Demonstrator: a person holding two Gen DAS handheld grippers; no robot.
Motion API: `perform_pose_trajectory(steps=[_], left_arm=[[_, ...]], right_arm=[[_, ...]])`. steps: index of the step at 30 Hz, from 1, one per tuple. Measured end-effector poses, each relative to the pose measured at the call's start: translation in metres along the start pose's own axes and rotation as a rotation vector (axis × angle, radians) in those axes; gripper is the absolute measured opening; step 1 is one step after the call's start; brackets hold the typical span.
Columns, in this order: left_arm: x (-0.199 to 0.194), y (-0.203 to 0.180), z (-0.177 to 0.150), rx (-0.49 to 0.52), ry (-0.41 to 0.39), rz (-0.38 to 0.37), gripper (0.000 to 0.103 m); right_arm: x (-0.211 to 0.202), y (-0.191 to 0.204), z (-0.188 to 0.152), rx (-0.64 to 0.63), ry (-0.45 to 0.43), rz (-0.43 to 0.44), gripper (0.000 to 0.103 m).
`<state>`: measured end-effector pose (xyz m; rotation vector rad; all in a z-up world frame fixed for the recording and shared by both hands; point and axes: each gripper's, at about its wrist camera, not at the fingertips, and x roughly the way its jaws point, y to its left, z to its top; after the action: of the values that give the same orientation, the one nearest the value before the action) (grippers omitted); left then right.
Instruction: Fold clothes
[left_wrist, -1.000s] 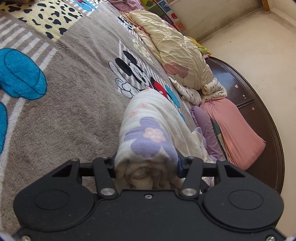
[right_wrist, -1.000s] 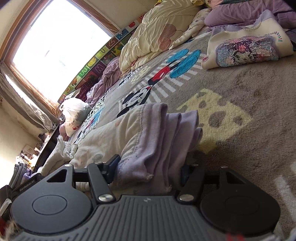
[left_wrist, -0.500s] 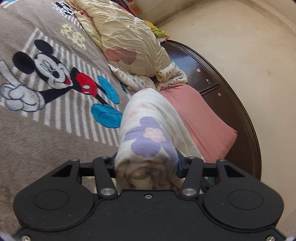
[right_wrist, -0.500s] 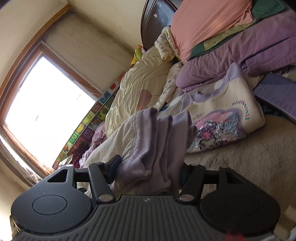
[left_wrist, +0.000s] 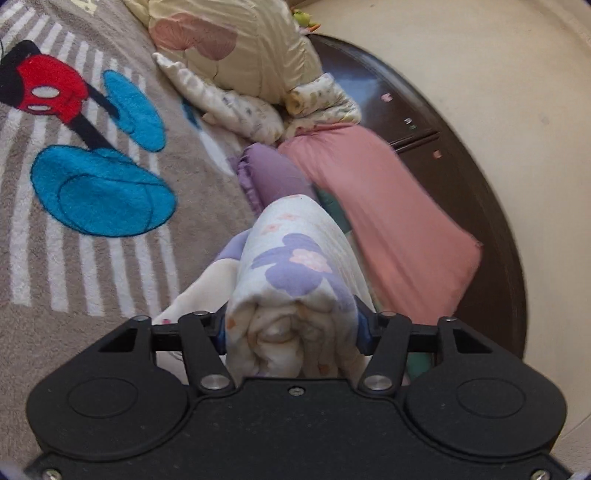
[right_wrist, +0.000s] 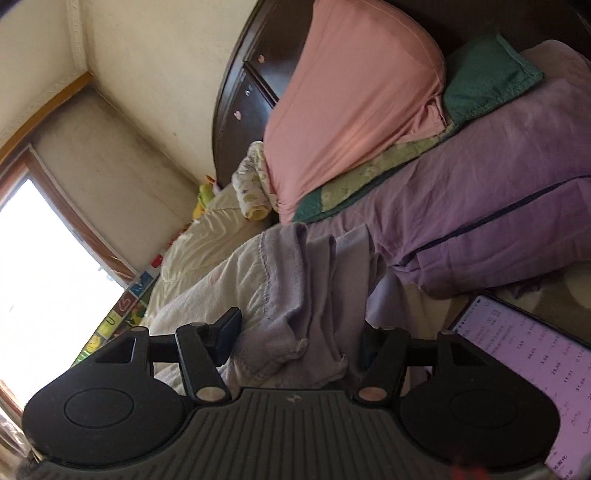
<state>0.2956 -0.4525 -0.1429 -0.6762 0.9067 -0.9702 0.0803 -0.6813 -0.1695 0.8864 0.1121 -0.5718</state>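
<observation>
My left gripper (left_wrist: 291, 325) is shut on a bunched cream garment with purple flowers (left_wrist: 295, 266), held above the grey Mickey Mouse blanket (left_wrist: 92, 221). My right gripper (right_wrist: 299, 332) is shut on the same garment's lilac hem and cream body (right_wrist: 295, 288); the cloth fills the gap between the jaws and hides the fingertips. Both ends are lifted close to the pillows at the head of the bed.
A pink pillow (left_wrist: 399, 218) and a purple pillow (right_wrist: 480, 221) lie against the dark headboard (left_wrist: 461, 177). A cream quilt (left_wrist: 236, 48) is heaped beyond. A green cloth (right_wrist: 487, 77) sits on the pillows. A lit phone screen (right_wrist: 524, 369) lies at the right.
Both grippers have carried the garment up the bed toward the pillows and headboard. The folded cream sweatshirt has left the right wrist view; the phone has come into it. Grips are unchanged.
</observation>
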Motion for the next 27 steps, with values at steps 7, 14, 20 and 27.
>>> perform_pose_trajectory(steps=[7,14,20,27], left_arm=[[-0.044,0.001,0.003,0.032,-0.054,0.020,0.072],[-0.146,-0.026,-0.020,0.295,-0.102,0.283,0.075],[-0.256,-0.034,-0.055,0.407,-0.169,0.694,0.078],[-0.376,-0.030,-0.090,0.390,-0.293,0.984,0.087]], right_arm=[[-0.004,0.014,-0.002,-0.156,-0.075,-0.142,0.074],[-0.048,0.048,0.000,-0.218,-0.207,-0.066,0.083],[-0.072,0.106,-0.047,-0.290,0.065,0.224,0.090],[-0.108,0.178,-0.133,-0.381,0.402,0.408,0.098]])
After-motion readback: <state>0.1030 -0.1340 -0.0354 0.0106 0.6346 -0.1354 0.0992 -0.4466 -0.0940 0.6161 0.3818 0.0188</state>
